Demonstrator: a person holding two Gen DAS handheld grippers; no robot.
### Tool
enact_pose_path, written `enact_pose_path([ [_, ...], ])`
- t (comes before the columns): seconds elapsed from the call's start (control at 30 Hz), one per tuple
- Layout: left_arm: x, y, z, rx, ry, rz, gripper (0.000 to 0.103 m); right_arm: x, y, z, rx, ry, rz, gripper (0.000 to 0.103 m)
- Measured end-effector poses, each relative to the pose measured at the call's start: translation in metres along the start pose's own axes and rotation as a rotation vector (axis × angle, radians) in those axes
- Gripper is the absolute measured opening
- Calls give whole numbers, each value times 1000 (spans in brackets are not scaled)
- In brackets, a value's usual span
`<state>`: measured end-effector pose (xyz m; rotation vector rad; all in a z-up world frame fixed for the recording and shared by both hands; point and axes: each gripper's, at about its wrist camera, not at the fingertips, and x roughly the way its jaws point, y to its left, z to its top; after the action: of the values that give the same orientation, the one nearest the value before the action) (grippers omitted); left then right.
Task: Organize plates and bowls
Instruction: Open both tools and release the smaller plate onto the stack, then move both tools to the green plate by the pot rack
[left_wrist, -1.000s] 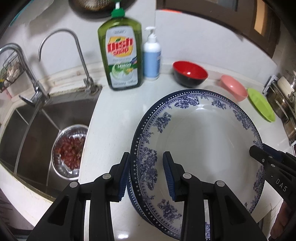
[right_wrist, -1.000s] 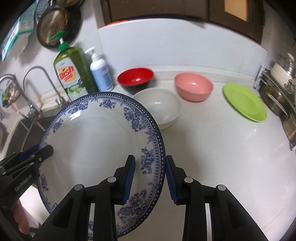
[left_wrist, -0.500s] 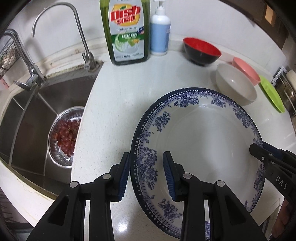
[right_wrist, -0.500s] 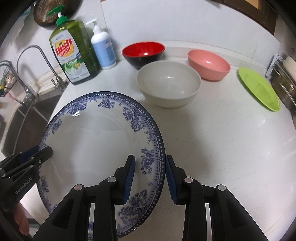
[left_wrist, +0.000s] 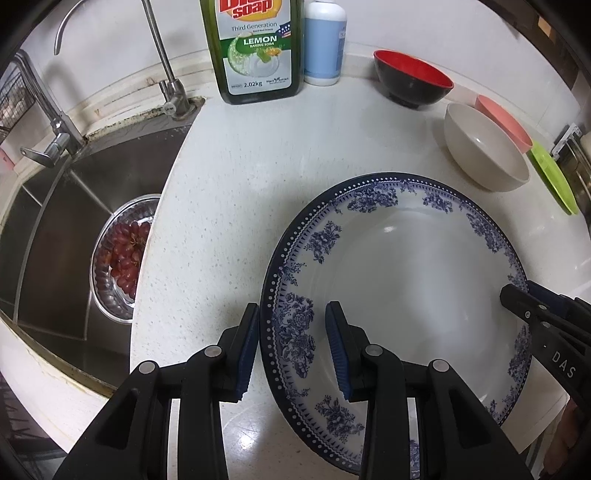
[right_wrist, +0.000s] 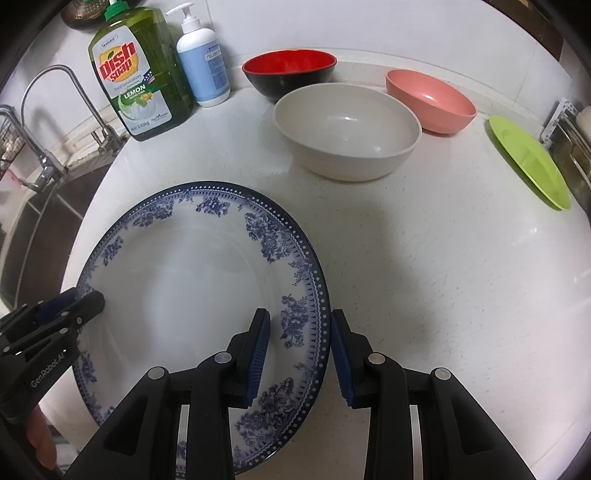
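The round white porcelain plate with blue floral rim (left_wrist: 406, 288) hangs low over the speckled white counter (left_wrist: 229, 206), left gripper (left_wrist: 291, 347) and right gripper (right_wrist: 300, 356) clamped on opposite rims. Setting-down step, I judge; next: lower level, release both.

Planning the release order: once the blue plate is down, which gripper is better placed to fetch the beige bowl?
Right, probably. The right gripper holds the plate on the rim facing the beige bowl, with bare counter between. The left gripper grips the sink-side rim.
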<state>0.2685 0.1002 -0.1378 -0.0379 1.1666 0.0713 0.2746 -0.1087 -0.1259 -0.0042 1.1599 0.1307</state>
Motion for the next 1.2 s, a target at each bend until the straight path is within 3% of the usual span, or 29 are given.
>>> enact_pose_path([
  [0.57, 4, 0, -3, 14, 9, 22, 36, 8, 4, 0, -32, 14, -17, 35],
  [0.67, -1, -1, -3, 19, -9, 39, 50, 9, 2, 0, -27, 16, -8, 35],
  [0.77, -7, -2, -3, 26, -30, 52, 54, 7, 0, -1, -16, 11, -2, 45],
  [1.2, -48, -29, 3, 58, -152, 43, 75, -22, -15, -3, -9, -63, 27, 51],
])
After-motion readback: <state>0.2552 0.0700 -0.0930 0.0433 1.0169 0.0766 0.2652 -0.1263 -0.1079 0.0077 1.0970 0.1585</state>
